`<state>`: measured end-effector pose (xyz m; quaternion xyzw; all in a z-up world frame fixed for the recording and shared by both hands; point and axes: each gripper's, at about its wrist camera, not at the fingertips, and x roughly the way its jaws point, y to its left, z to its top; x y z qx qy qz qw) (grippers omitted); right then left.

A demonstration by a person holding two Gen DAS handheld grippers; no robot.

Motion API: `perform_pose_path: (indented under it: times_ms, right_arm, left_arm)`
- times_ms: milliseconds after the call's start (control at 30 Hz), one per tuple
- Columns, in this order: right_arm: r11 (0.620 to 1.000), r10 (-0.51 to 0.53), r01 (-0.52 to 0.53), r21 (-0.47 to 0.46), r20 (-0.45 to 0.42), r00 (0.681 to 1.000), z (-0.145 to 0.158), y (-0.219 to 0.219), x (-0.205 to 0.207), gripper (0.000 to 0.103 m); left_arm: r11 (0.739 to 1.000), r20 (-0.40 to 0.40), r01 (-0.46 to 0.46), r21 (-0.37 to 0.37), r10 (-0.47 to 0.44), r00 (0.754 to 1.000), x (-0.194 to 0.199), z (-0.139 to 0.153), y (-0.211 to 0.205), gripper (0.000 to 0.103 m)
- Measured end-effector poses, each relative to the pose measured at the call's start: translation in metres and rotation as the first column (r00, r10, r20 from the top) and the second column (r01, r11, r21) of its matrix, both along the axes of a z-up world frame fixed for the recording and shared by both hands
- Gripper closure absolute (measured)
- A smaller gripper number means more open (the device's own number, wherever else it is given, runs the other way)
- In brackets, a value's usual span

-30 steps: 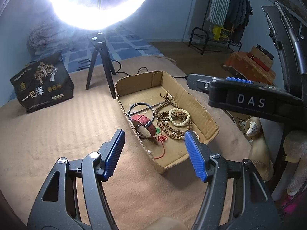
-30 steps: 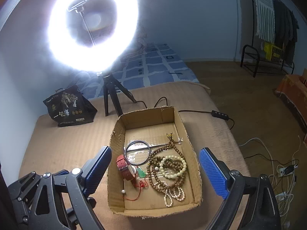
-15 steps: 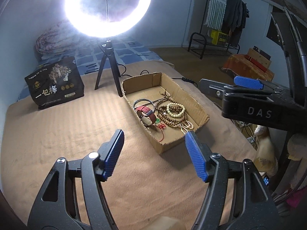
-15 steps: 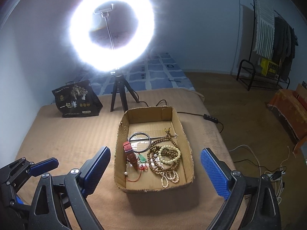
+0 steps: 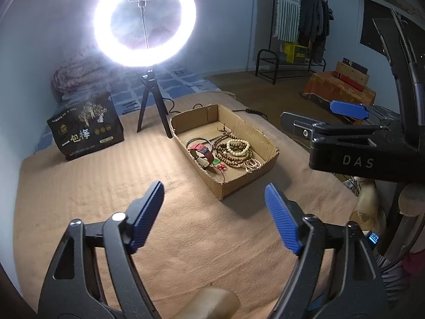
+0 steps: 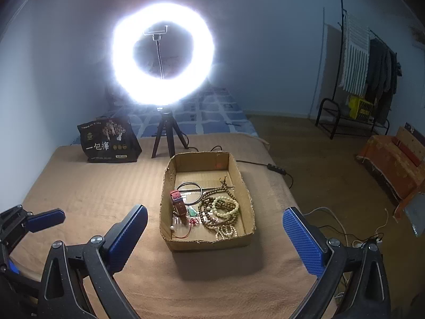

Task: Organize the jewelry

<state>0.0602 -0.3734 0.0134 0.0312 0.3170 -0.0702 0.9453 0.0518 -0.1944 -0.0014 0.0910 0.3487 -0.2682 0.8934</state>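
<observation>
Cardboard tray (image 6: pixel 247 204) sits at 12 o'clock from both grippers on the tan blanket (image 6: pixel 93 194), holding wooden beads (image 6: pixel 209 210), a red watch (image 6: pixel 178 202) and pale beads (image 6: pixel 225 206), while left gripper (image 5: pixel 213 214) and right gripper (image 6: pixel 215 235) jaws are opening, nothing between them.

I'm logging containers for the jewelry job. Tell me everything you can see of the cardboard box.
The cardboard box is a shallow, open-topped tray of plain brown corrugated board with low walls and rough, frayed rims, the far wall slightly taller. It sits flat on the tan blanket, in front of the ring light's tripod. Inside lie a red-strapped watch, brown bead strands, a pale bead bracelet, a dark hoop and a red cord. Neither gripper touches it.
</observation>
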Motion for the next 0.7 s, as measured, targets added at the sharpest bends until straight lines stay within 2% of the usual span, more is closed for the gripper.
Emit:
perform_pose_path:
  times_ms: [67,233,367,700]
  right_arm:
    - [1.0,0.0,0.0,0.0,0.005,1.0,0.0,0.002,-0.004,0.0]
    - [1.0,0.006,-0.006,-0.006,0.014,1.0,0.001,0.005,-0.011,0.0]
    - [1.0,0.001,-0.001,-0.002,0.029,1.0,0.003,0.006,-0.015,0.0]
    - [1.0,-0.008,0.008,0.0,0.054,0.999,0.007,0.006,-0.016,0.0]
  left_arm:
    - [1.0,0.005,-0.003,-0.007,0.003,1.0,-0.004,0.003,0.003,0.013]
    - [1.0,0.039,-0.025,0.011,0.025,0.999,-0.012,0.008,0.007,0.012]
    - [0.999,0.059,-0.039,0.016,0.038,0.998,-0.015,0.009,0.012,0.004]
    - [0.997,0.057,-0.076,0.006,0.075,0.996,-0.011,0.012,0.02,0.003]
